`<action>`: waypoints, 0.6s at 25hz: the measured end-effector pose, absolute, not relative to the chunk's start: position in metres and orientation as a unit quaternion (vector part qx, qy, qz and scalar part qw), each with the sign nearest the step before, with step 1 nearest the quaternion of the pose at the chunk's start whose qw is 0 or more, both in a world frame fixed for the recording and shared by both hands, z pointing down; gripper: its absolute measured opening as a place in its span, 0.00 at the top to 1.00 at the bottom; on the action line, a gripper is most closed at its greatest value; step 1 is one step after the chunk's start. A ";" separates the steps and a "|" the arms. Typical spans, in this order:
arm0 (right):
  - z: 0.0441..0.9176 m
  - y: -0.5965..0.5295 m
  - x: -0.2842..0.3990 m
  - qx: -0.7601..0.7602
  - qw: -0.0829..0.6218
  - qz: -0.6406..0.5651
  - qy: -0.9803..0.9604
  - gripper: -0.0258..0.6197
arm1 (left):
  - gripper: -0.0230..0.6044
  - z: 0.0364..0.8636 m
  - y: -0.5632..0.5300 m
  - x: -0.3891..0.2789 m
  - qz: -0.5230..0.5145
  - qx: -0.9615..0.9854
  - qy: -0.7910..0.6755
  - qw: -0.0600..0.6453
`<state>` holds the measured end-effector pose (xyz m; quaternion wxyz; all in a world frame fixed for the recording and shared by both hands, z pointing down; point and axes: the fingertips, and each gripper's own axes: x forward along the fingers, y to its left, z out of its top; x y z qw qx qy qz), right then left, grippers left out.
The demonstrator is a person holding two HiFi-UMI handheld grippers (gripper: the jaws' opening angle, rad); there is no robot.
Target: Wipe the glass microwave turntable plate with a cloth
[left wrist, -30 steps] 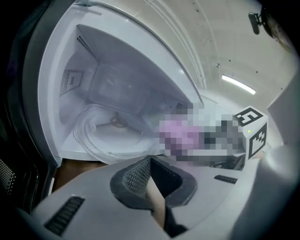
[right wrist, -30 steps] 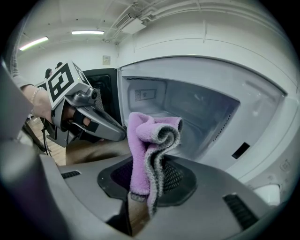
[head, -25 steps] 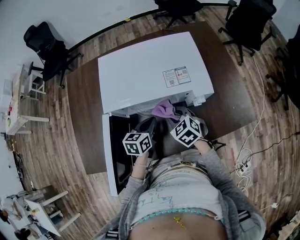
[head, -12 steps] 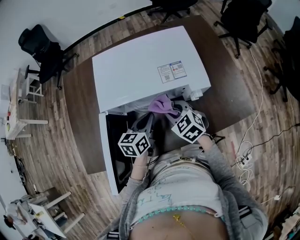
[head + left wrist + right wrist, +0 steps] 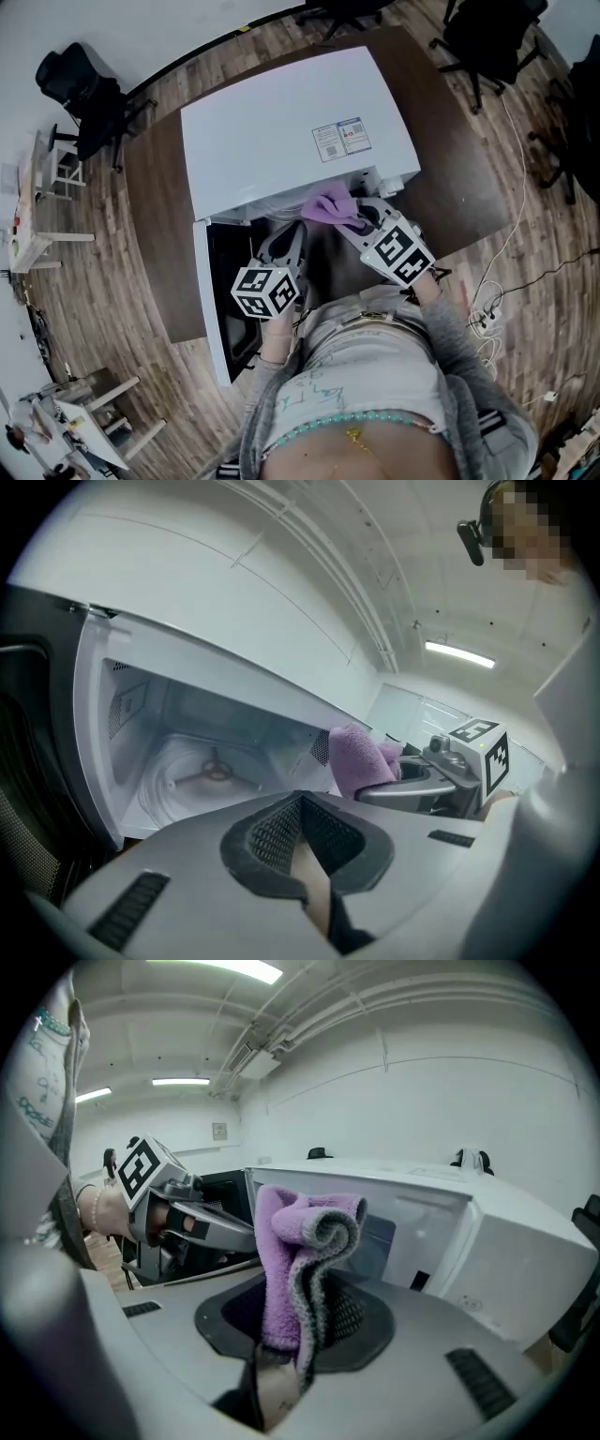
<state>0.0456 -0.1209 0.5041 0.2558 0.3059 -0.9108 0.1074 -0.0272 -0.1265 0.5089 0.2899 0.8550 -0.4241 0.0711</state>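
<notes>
Now lifted since before: right gripper (image 5: 359, 218) jaws clamp my cloth (image 5: 295, 1269), its length pointing toward the microwave (image 5: 281, 131); left gripper (image 5: 285, 240) jaws closed.

Holds the left tongs (image 5: 285, 246) and right tongs (image 5: 353, 221) out ahead of the waist, side by side, tipped forward and slightly down. Has the left pair closed on nothing; clamps a bunched purple cloth (image 5: 326, 203) in the right. Tucks both forearms close in.
</notes>
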 end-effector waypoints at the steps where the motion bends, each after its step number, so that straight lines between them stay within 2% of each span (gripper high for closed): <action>1: 0.501 -0.120 0.045 0.303 0.249 0.109 -0.913 0.78 | 0.95 0.506 -0.126 -0.027 0.069 0.855 -0.426 0.288; 9: 0.478 -0.119 0.043 0.287 0.211 0.102 -0.929 0.78 | 0.95 0.483 -0.120 -0.024 0.047 0.855 -0.438 0.274; 15: 0.464 -0.117 0.040 0.288 0.179 0.094 -0.936 0.78 | 0.95 0.457 -0.118 -0.026 0.047 0.860 -0.453 0.229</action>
